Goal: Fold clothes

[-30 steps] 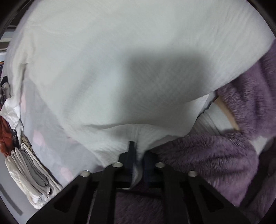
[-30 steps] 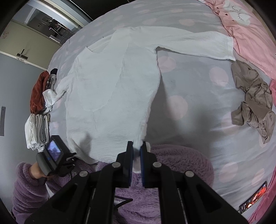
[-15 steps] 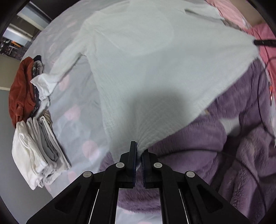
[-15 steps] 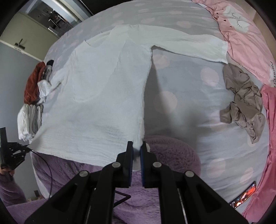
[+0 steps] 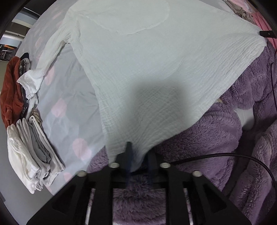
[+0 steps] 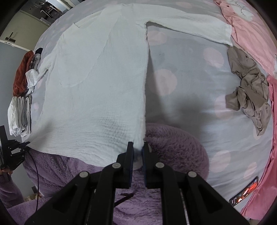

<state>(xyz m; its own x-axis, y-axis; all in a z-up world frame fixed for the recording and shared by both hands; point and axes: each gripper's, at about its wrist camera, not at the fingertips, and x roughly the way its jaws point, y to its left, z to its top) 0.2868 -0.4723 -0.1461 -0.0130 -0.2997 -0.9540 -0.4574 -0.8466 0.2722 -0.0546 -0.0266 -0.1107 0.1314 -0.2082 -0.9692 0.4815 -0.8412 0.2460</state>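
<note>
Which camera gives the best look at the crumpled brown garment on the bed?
The right wrist view. There the crumpled brown garment lies fully visible on the dotted sheet, beside the pink bedding. The left wrist view catches only a sliver of it at the top edge.

My left gripper (image 5: 139, 154) points steeply down, jaws opening, white cloth's corner loose between them. My right gripper (image 6: 138, 150) also points steeply down, jaws opening, cloth hem between the pads.
</note>
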